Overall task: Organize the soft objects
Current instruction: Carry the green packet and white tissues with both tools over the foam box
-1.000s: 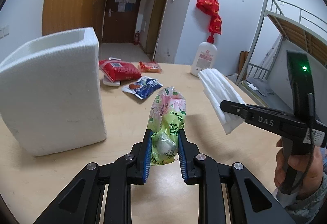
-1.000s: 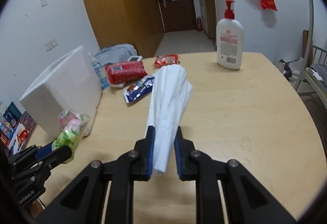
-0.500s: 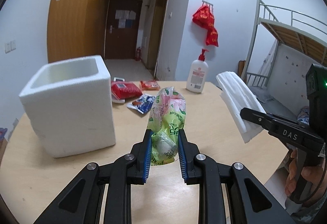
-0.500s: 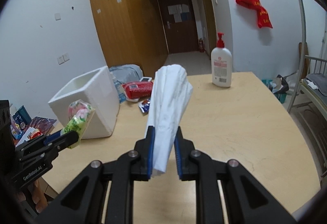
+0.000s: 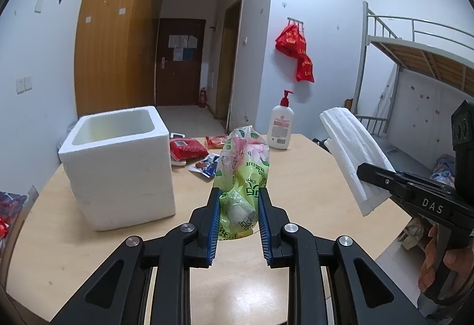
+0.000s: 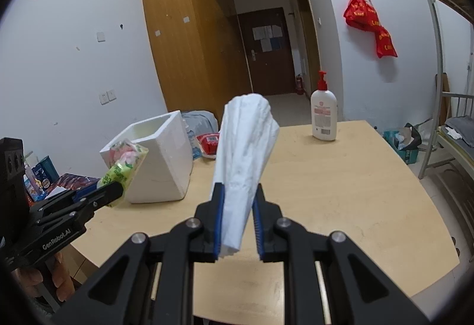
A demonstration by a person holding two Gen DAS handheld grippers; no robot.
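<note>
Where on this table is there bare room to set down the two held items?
Free: the wide stretch of table between the foam box and the lotion bottle, and the near edge below both grippers. Crowded: the far strip behind the box, with red packets and a blue packet.

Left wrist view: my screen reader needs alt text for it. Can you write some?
The left gripper holds a green floral plastic packet above a wooden table. A white foam box stands open on the left; on the right, the right gripper holds a folded white cloth.
</note>
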